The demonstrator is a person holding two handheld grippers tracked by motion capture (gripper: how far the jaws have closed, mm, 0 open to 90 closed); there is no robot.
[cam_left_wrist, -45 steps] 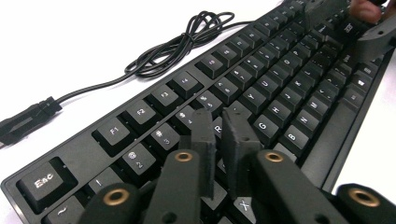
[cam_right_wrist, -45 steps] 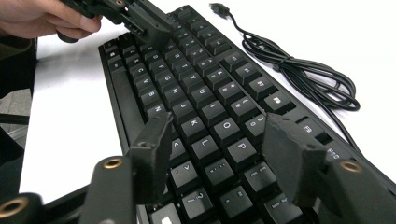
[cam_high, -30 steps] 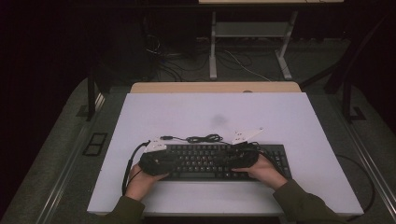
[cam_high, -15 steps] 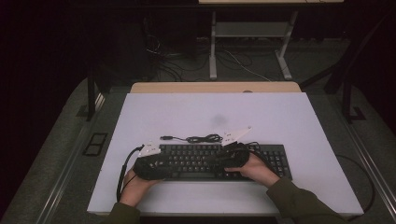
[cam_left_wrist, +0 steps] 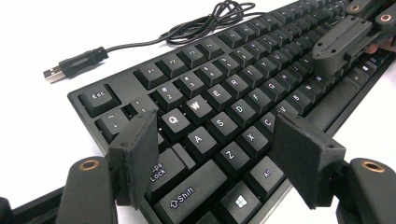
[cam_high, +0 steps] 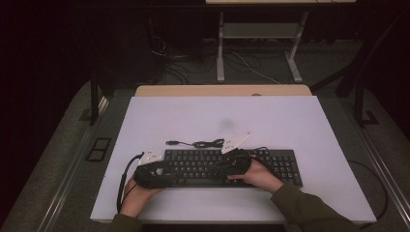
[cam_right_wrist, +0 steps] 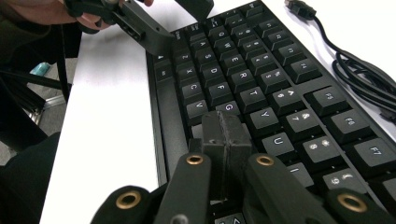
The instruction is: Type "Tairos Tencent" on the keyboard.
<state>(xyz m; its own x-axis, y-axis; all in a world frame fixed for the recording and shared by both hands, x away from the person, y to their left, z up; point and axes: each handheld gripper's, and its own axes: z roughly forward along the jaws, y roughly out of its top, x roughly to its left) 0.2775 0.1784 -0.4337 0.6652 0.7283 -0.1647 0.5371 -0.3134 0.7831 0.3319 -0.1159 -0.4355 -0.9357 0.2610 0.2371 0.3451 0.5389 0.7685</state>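
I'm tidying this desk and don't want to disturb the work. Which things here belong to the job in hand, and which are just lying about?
In use:
- keyboard
- left tool, jaws open over the keyboard's left end, having just been opening, nothing between them
- right tool, jaws shut, tip over the keys

Lying about:
- keyboard cable, unplugged, on the table
- second desk behind

The high view is looking forward and down from above the person's side, taking in the whole tabletop (cam_high: 309,125) from far off. Both gripper views are sitting low and close, facing each other along the keyboard (cam_high: 212,162) (cam_left_wrist: 243,88) (cam_right_wrist: 261,79), sharing its letter keys and coiled cable (cam_left_wrist: 210,18) (cam_right_wrist: 359,70).
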